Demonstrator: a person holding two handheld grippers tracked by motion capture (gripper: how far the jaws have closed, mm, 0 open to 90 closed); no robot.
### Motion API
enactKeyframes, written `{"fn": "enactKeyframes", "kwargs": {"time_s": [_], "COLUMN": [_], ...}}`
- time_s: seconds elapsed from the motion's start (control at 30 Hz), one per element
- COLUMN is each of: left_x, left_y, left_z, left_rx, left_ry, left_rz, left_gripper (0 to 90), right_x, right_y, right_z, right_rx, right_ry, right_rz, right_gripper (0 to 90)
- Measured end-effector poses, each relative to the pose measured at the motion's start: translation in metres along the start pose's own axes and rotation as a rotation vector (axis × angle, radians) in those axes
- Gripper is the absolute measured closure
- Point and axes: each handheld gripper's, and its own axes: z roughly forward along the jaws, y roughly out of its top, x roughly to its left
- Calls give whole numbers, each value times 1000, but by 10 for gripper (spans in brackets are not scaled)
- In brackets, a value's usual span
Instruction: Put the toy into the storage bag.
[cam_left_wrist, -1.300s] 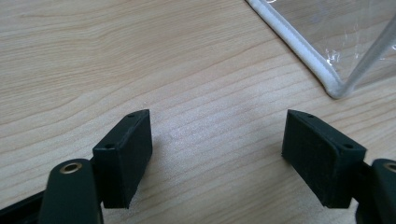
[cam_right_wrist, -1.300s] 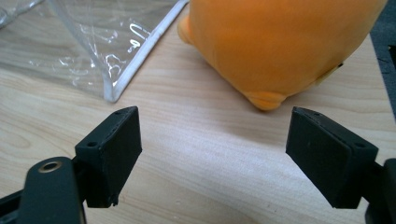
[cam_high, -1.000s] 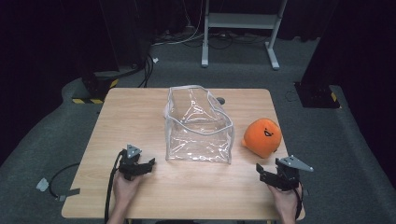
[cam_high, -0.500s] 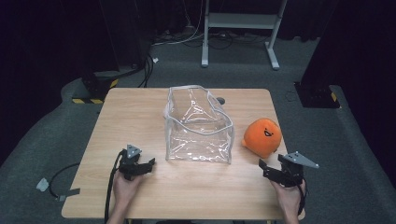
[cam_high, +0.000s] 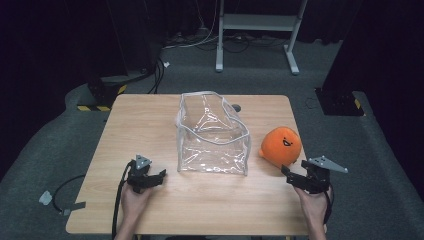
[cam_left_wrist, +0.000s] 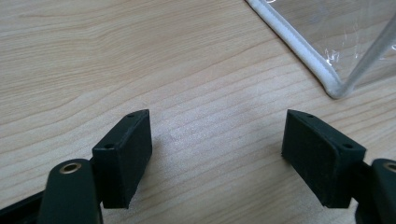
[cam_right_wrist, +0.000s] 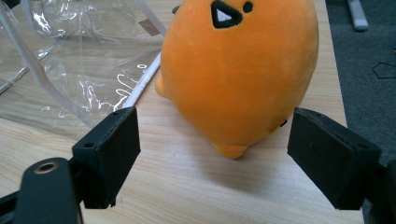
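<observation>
An orange plush toy (cam_high: 281, 146) with a black-drawn face sits on the wooden table (cam_high: 150, 120), right of a clear plastic bag (cam_high: 212, 136) with white piping that stands open at the middle. My right gripper (cam_high: 290, 175) is open just in front of the plush (cam_right_wrist: 238, 70), its jaws apart on either side of the toy's lower half without touching it. My left gripper (cam_high: 156, 177) rests open near the table's front left, a little left of the bag's near corner (cam_left_wrist: 334, 86), with bare wood between its jaws.
The table's right edge lies close to the plush and the right gripper. Grey carpet surrounds the table. A white metal stand (cam_high: 257, 30) is at the back, and dark equipment bases (cam_high: 102, 92) with cables sit on the floor at left and right.
My right gripper has moved forward and slightly right, toward the plush. The left gripper, the bag and the plush have stayed put.
</observation>
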Motion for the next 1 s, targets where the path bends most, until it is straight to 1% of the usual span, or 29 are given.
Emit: {"fn": "enactKeyframes", "kwargs": {"time_s": [0.03,0.1,0.13,0.27,0.33,0.53,0.77,0.93,1.0], "left_x": [0,0,0,0,0,0,0,0,0], "left_y": [0,0,0,0,0,0,0,0,0], "left_z": [0,0,0,0,0,0,0,0,0], "left_rx": [2,0,2,1,2,2,2,2,2], "left_ry": [0,0,0,0,0,0,0,0,0], "left_rz": [1,0,2,1,2,3,4,4,3], "left_gripper": [243,243,243,243,243,243,243,243,242], "right_x": [-1,-2,-5,-9,-11,-16,-19,-21,-20], "right_y": [2,5,10,18,22,29,35,43,46], "right_z": [0,1,2,4,4,6,8,12,15], "right_rx": [8,9,8,7,-5,-12,-16,-23,-17], "right_ry": [3,5,11,10,7,-8,-10,-6,-9], "right_rz": [2,2,2,4,5,-2,-11,-17,-23], "right_gripper": [152,151,147,143,141,122,112,106,106]}}
